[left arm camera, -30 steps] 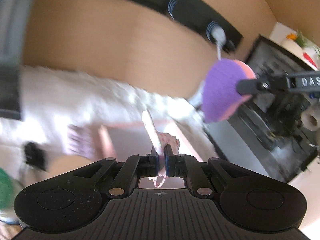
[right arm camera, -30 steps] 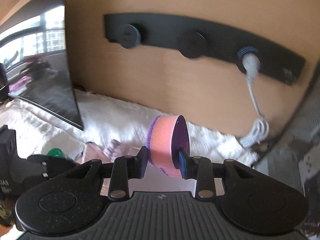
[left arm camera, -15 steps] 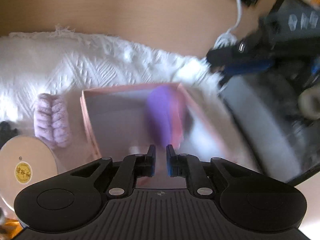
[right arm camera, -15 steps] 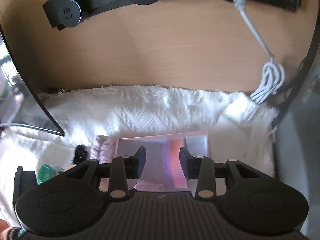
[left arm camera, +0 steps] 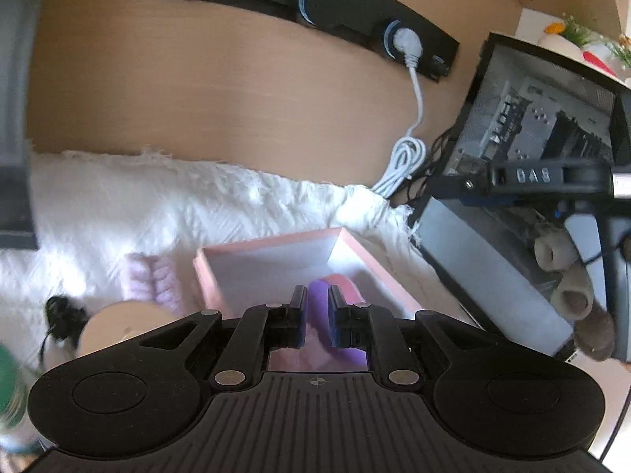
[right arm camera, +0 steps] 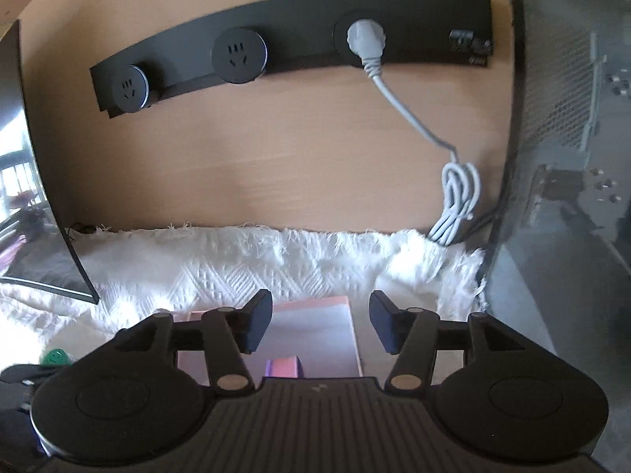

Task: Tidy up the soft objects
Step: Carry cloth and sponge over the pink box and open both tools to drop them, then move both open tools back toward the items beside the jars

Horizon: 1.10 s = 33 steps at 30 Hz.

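A pink open box (left arm camera: 366, 254) lies on the white fluffy cloth (left arm camera: 165, 201). A purple and pink sponge (left arm camera: 343, 287) lies inside it; it also shows in the right wrist view (right arm camera: 282, 367). My left gripper (left arm camera: 314, 315) hovers above the box's near end, jaws slightly apart with nothing held, the sponge seen below through the gap. My right gripper (right arm camera: 320, 325) is wide open and empty above the box (right arm camera: 315, 339). A lilac fuzzy scrunchie (left arm camera: 152, 282) lies left of the box.
A round beige lid (left arm camera: 118, 329), a black clip (left arm camera: 59, 311) and a green object (left arm camera: 8, 378) lie at the left. A computer case (left arm camera: 532, 157) stands right. A power strip (right arm camera: 295, 55) with a white cable (right arm camera: 453, 193) is on the wooden back wall.
Both grippers released their objects into the box and rose. The sponge now rests in the box. The right jaws opened wider.
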Available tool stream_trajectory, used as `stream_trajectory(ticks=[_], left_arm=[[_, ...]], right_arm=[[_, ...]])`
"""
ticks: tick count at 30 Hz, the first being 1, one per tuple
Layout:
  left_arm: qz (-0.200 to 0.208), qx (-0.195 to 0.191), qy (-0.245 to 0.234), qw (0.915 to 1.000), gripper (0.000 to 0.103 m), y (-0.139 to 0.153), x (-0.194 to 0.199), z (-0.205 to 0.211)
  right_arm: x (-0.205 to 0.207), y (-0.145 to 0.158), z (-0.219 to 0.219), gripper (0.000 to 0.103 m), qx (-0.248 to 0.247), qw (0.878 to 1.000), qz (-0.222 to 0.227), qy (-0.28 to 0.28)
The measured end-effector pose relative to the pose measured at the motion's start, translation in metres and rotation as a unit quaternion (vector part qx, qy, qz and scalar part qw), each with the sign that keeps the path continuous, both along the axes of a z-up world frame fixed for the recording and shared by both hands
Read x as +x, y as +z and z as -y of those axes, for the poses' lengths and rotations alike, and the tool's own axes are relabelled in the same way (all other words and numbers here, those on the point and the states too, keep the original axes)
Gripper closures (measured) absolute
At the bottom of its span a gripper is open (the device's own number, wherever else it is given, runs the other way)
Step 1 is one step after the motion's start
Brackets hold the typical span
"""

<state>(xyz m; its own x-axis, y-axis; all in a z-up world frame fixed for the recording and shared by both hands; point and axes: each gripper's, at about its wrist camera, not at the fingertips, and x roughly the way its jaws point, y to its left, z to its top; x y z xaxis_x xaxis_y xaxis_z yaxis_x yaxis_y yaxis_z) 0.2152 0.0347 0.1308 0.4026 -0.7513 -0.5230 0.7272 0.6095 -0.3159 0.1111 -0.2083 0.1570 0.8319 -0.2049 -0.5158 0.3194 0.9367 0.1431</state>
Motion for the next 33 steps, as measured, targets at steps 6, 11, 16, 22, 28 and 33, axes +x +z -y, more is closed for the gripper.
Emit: stream_trajectory(ticks=[6,11,16,22,28,33], left_arm=[[0.001,0.008,0.096,0.9953,0.090,-0.002,-0.016,-0.063],[0.003,0.051,0.174,0.9835,0.090,-0.018,-0.028,-0.141],[-0.046,0.047,0.328,0.9425,0.090,-0.040,-0.023,-0.231],[-0.090,0.035,0.341,0.9353,0.090,-0.059,-0.029,-0.260],[-0.022,0.058,0.429,0.9010,0.090,-0.060,-0.046,-0.267],[-0.074,0.015,0.457,0.8862,0.090,-0.064,-0.022,-0.294]], right_arm=[[-0.015,-0.019,-0.038,0.047,-0.020,0.998,-0.006,0.060],[-0.021,-0.052,-0.101,0.047,-0.048,0.988,-0.021,0.145],[-0.010,-0.090,-0.162,0.047,-0.032,0.973,-0.061,0.222],[0.005,-0.133,-0.205,0.047,-0.026,0.959,-0.115,0.256],[0.007,-0.152,-0.215,0.047,-0.046,0.955,-0.138,0.260],[0.005,-0.166,-0.212,0.043,-0.050,0.954,-0.144,0.257]])
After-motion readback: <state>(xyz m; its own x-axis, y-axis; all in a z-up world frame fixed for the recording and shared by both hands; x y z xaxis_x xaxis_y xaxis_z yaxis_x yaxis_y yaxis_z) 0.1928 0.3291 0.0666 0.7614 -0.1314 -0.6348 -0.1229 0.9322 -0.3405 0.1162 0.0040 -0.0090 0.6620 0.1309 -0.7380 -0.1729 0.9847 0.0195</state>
